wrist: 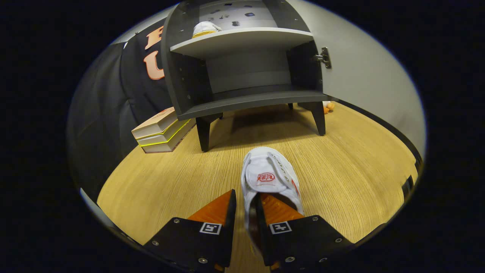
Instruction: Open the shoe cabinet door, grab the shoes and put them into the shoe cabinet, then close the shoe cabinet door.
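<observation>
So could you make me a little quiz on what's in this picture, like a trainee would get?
1. True or false: the shoe cabinet door is open.
2. Where is the gripper gripping the white canvas shoe? A) the toe B) the side wall at the heel opening C) the laces
3. What already sits on the cabinet's upper shelf?

Key: 1 true. 2 B, one finger inside the shoe, one outside. 3 another white shoe.
</observation>
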Demonstrator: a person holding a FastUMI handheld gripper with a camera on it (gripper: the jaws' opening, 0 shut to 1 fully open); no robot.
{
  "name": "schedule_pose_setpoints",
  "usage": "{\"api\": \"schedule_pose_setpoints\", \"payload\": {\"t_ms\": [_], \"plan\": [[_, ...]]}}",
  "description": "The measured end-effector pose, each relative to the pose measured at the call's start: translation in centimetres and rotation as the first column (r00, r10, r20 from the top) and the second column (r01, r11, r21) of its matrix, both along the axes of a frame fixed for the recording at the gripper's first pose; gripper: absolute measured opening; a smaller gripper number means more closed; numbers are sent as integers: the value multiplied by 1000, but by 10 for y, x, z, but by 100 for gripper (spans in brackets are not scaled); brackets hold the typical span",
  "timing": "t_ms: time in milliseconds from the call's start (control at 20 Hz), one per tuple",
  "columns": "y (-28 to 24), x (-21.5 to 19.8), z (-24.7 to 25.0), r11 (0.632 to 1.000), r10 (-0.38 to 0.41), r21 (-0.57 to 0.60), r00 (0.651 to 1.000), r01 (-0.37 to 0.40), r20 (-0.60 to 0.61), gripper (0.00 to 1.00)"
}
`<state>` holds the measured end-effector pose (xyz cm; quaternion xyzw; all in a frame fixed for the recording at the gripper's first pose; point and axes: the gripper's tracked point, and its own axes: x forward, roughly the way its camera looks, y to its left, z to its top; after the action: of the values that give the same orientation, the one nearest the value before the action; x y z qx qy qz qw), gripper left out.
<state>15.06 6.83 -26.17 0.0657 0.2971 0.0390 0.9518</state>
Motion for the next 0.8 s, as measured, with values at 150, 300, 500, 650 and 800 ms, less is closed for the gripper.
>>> {"api": "schedule_pose_setpoints", "payload": {"t_ms": [150, 300, 500, 650, 800], "plan": [[-9, 7, 1, 999, 1, -40, 1000, 0, 6, 21], [-2, 8, -3, 1000, 24, -16, 999, -24, -24, 6], [-7, 17, 7, 998, 20, 66, 997, -16, -69, 2], [-15, 18, 23, 997, 43, 66, 996, -38, -77, 2], [-16, 12, 43, 994, 57, 99, 994, -47, -92, 2]]}}
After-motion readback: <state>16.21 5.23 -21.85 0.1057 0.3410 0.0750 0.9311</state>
